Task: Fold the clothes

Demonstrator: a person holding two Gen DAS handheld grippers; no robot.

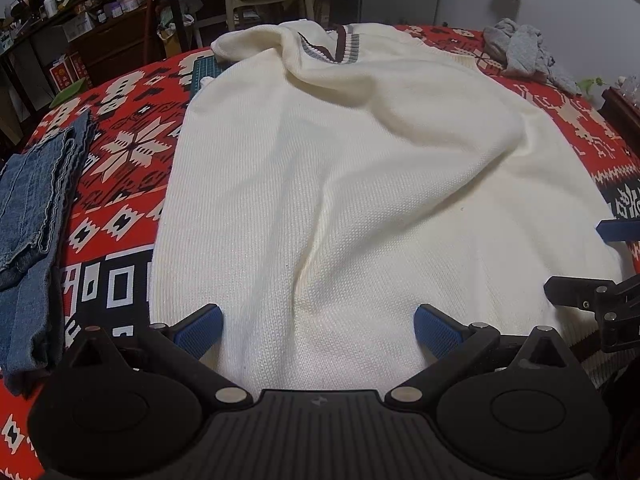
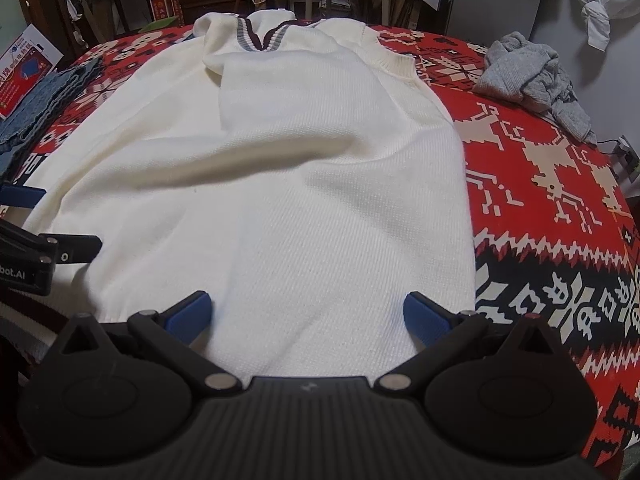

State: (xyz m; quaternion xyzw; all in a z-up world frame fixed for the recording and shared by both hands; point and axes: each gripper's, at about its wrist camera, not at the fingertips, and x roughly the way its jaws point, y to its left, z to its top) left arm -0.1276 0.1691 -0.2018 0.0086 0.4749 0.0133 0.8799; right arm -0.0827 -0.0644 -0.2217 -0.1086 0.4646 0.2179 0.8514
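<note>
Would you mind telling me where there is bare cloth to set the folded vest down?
Bare patterned tablecloth lies right of the cream vest, nearer than the grey heap. A narrower strip runs between the vest and the jeans. The middle is taken by the vest; both open grippers hover at its hem.

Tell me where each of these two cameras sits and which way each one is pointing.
Left wrist view: sits on the left tongs, looking forward over the cream sweater's hem toward its collar; folded jeans at left; the right tongs show at the right edge.
Right wrist view: sits on the right tongs, facing the same way; grey garment at far right; the left tongs show at the left edge.
Shared: sweater, red patterned cloth, jeans, grey garment.
</note>
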